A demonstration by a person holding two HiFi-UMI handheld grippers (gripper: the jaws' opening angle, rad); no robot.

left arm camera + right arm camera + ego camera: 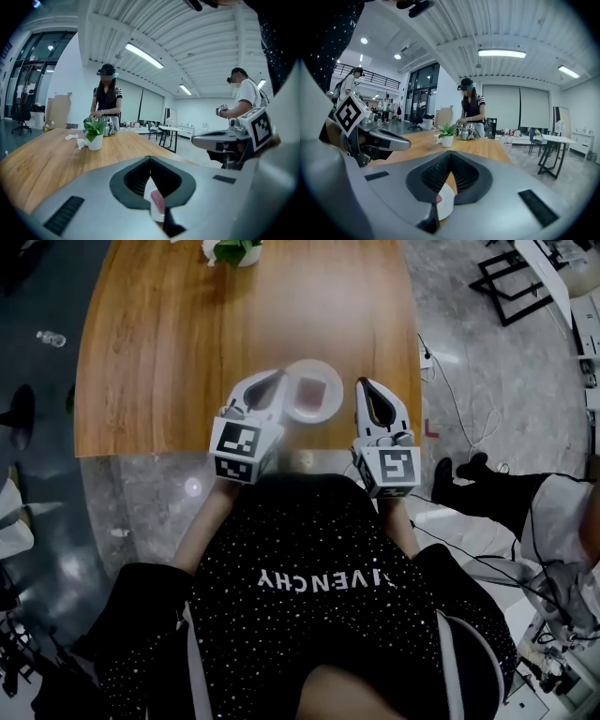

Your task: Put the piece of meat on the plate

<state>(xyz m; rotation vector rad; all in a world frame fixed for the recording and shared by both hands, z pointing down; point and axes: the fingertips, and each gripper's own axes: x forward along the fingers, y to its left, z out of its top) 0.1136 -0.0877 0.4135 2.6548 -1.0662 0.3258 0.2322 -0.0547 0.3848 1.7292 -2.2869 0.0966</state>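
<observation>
Reading the placing step as finished, or close to it: seeing the piece of meat (312, 390) lying on the plate (324, 367), just above the middle of the head view, near the lower edge of the wooden table (159, 352).

Finding the left gripper (277, 377) just left of the plate with its jaws pressed together and holding nothing. Looking along it, catching the meat and the plate through the gap below the closed tips, clear of the pads.

Finding the right gripper (367, 383) just right of the plate, jaws likewise fully together and empty. Glimpsing from there only the plate's white rim and a thin red sliver at the lower middle of that frame.

Judging the next move as small: drawing both grippers back toward the bottom of the frame without nudging the plate (close on either side), and nothing more to pick up.

Describing the meat: a small, flat, pinkish-red slab with squared ends, lying roughly central in the shallow white dish. Possibly a toy or model piece, though not telling for certain at this blur.
</observation>
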